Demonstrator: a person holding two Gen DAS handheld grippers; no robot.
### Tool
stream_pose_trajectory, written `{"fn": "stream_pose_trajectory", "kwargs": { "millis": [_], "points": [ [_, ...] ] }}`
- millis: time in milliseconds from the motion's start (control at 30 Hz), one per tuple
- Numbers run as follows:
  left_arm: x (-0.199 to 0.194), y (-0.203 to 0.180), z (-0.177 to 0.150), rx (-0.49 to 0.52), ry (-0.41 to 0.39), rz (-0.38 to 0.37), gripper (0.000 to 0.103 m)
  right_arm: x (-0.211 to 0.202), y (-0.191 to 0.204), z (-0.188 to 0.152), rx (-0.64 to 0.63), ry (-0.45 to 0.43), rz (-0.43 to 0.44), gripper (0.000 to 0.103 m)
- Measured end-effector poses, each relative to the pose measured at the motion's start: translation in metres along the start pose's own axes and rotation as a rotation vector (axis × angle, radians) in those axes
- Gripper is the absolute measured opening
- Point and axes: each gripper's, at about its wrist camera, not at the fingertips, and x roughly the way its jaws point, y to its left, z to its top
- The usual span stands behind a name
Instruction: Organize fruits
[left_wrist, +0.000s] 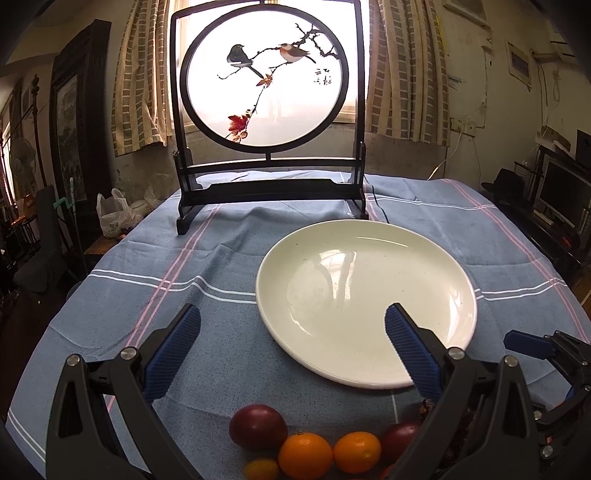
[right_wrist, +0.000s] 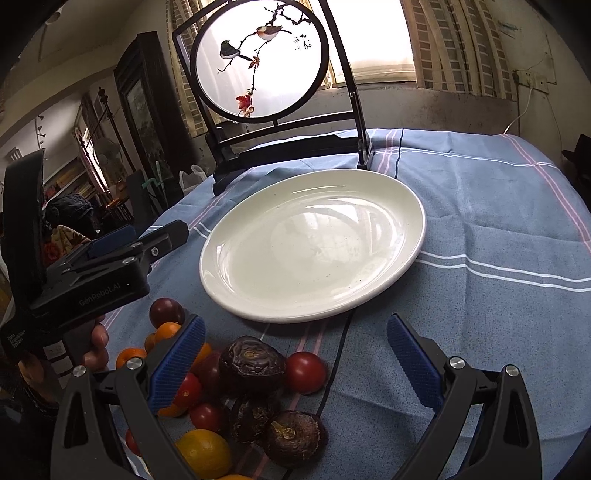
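A wide, glossy cream ceramic plate (left_wrist: 365, 302) sits bare on the worktop's blue striped cloth (left_wrist: 147, 295), in front of a dark wooden stand holding a round painted bird screen (left_wrist: 266, 85). The fruits lie in a loose heap on the near side of the plate: small round oranges (left_wrist: 306, 455), dark red plums (left_wrist: 258, 425), red tomatoes (right_wrist: 305, 372) and wrinkled dark brown fruits (right_wrist: 252, 365). The left gripper (left_wrist: 291, 350) hovers over the heap's left end, jaws spread wide and holding nothing. The right gripper (right_wrist: 295, 363) hangs above the heap, jaws likewise wide and unloaded

Black claw (left_wrist: 291, 347) frames, ribbed blue pads (left_wrist: 412, 350), silver screws.
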Motion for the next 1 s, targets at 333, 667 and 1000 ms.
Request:
{"fn": "stream_pose_trajectory", "kwargs": {
  "millis": [333,667,1000],
  "points": [
    [-0.001,-0.007,-0.003,0.004,-0.004,-0.051,0.098,-0.010,0.007,-0.001,-0.044,-0.044,-0.006,0.099],
    [-0.001,-0.009,-0.005,0.028,0.002,-0.044,0.098,-0.005,0.009,-0.004,-0.050,-0.015,0.000,0.099],
    [-0.039,0.024,-0.001,0.042,-0.037,-0.020,0.098,-0.031,0.029,0.004,-0.136,-0.085,-0.073,0.099]
  ]
}}
